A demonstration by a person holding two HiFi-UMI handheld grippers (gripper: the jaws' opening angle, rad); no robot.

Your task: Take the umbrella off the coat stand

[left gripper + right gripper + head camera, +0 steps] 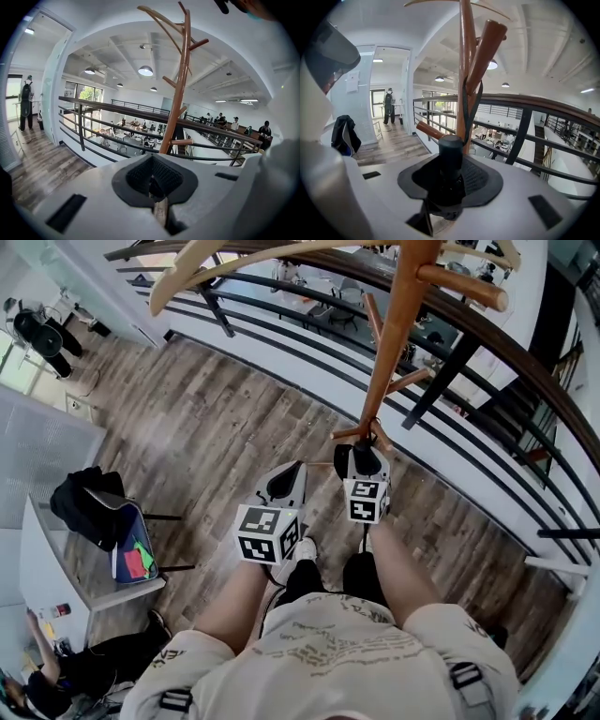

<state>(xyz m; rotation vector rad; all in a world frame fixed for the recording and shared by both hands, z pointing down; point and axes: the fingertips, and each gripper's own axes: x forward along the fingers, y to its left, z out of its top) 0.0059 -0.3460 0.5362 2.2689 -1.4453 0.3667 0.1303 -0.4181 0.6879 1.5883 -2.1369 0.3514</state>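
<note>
- Standing at the wooden coat stand (395,341) beside the dark railing (487,381), the person is holding both grippers out in front at about the same height.
- The right gripper (364,459) is clamping its two dark pads on the black, round handle of the umbrella (450,157); the handle is standing upright between the jaws, which are sitting fairly wide apart around it.
- The umbrella is hanging close against the stand's pole, and its thin black strap (472,107) is running up from the handle and looping round where a slanting peg (486,47) is joining the pole.
- Dark folds of the umbrella are showing just under the handle in the right gripper view; the rest of it is hidden below the gripper.
- The left gripper (285,487) is hovering just to the left of the right one, apart from the stand, with its pads brought together and nothing between them.
- Both grippers are pointing slightly downward over the plank floor (216,427).
</note>
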